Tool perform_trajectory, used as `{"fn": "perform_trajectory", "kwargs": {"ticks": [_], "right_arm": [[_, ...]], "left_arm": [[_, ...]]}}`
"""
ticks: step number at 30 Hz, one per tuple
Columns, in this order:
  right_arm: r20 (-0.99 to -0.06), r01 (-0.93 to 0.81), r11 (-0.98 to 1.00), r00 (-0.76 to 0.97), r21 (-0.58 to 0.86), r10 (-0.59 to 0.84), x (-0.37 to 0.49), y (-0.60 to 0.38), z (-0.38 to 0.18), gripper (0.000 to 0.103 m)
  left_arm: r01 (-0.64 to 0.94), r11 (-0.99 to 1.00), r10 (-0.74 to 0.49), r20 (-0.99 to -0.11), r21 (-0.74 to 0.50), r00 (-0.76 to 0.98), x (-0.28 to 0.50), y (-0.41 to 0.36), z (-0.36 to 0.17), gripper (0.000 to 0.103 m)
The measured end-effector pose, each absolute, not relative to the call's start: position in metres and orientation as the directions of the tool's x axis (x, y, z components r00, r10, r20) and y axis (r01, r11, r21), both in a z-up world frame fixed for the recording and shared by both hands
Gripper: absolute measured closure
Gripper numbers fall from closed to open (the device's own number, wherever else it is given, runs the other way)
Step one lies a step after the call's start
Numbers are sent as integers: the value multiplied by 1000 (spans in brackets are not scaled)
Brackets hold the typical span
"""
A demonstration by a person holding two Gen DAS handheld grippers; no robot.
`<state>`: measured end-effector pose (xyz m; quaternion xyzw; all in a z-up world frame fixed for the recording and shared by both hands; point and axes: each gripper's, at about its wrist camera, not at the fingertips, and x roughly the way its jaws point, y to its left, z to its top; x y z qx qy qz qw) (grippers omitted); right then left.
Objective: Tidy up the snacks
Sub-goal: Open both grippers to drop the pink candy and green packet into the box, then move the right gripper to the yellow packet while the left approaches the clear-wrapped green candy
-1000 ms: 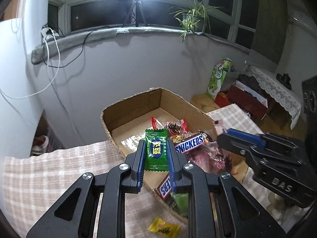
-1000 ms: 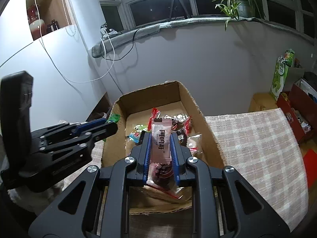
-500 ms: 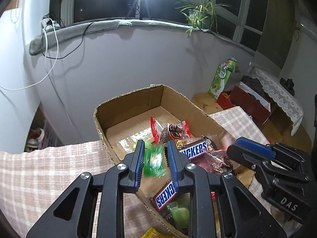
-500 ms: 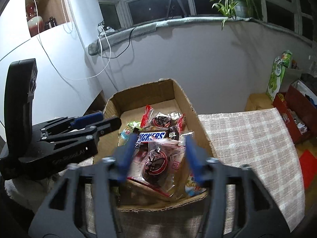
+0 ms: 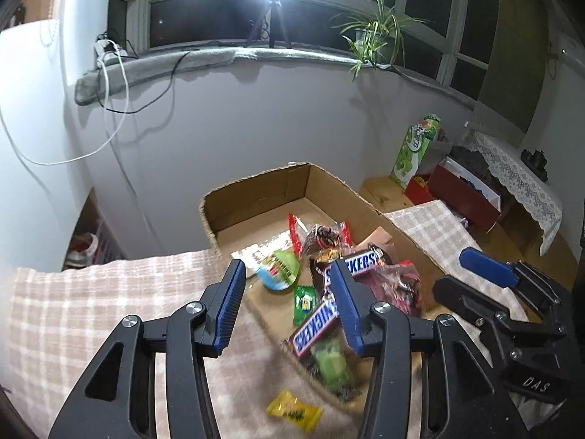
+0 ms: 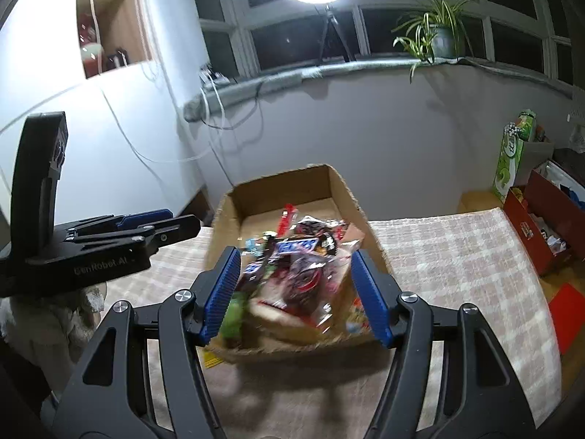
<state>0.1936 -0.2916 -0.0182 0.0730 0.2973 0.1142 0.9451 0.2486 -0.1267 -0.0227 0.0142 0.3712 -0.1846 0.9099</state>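
Left wrist view: left tool [image 5: 289,307] released, blue pads spread wide, nothing between them; held above the near rim of the cardboard box [image 5: 256,197], aimed down into it.
Box contents, left wrist view: two Snickers bars [image 5: 353,265], a green wrapped candy [image 5: 304,301], a round green-and-blue pack [image 5: 279,272], clear-wrapped dark cakes [image 5: 323,236], all piled toward the near end; far end of the box floor bare.
Left outside, left wrist view: one yellow candy [image 5: 294,410] lying on the checked tabletop [image 5: 91,303], just beside the box's near wall, below the tool.
Other tool, left wrist view: right tool [image 5: 486,274] visible at the right edge, beside the box's right wall.
Right wrist view: right tool [image 6: 298,292] released as well, pads wide apart and empty; hovering over the near end of the box, tilted down at the heap; picture blurred near the pads.
Box, right wrist view: near the tabletop's far edge, by the wall; snack heap inside, packets hard to tell apart through the blur.
Other tool, right wrist view: left tool [image 6: 153,225] level, to the left of the box.
Progress, as a judgement: most snacks boxed; the yellow candy not yet in; anything else outside not visible.
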Motion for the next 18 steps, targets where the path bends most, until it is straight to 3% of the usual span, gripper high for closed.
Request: {"fn": "perform_trajectory", "kwargs": {"ticks": [9,13,18], "right_arm": [[-519,-224,946,794,232,316,130,-282,-21,37],[-523,-248,942,785,225,332,110,-278,-25,37],[-532,-301,927,759,225,376,90,-269,-32,37]], "left_arm": [[299,948,-294,-640,-104,710,190,-82,5,56],[268,959,-267,-625,-95,734,161,-59,11,49],[220,971,-228,-612,-90,757,126,-27,8,49]]}}
